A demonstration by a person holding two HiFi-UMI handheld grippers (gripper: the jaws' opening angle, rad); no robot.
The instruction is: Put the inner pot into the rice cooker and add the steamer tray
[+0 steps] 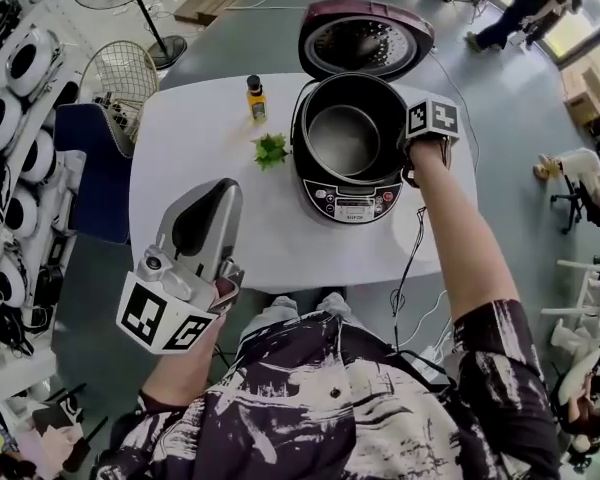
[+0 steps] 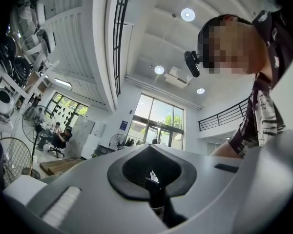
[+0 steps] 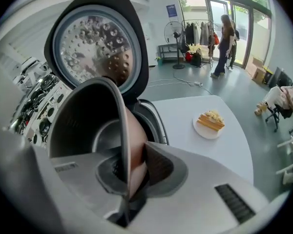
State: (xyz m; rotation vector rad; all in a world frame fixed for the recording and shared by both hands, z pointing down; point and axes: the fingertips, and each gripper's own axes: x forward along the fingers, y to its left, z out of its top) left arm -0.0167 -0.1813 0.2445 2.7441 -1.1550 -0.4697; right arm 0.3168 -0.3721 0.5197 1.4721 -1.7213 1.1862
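Note:
The maroon rice cooker (image 1: 352, 200) stands on the white table (image 1: 200, 138) with its lid (image 1: 365, 38) swung up. My right gripper (image 1: 408, 146) is shut on the right rim of the dark inner pot (image 1: 345, 133), which hangs over the cooker's opening. In the right gripper view the inner pot (image 3: 88, 126) is tilted, its rim pinched in my right gripper (image 3: 129, 179), with the lid's metal plate (image 3: 93, 50) behind. My left gripper (image 1: 218, 196) is held low near my body, shut and with nothing in it; in its own view the left gripper (image 2: 154, 189) points up at the ceiling. No steamer tray shows.
A yellow bottle (image 1: 255, 98) and a small green plant (image 1: 271, 150) stand left of the cooker. A plate with cake (image 3: 209, 122) lies on the table's right side. The cooker's cable (image 1: 412, 258) hangs off the front edge. A fan (image 1: 120, 76), a blue chair (image 1: 88, 168) and shelves of cookers (image 1: 15, 118) are at the left.

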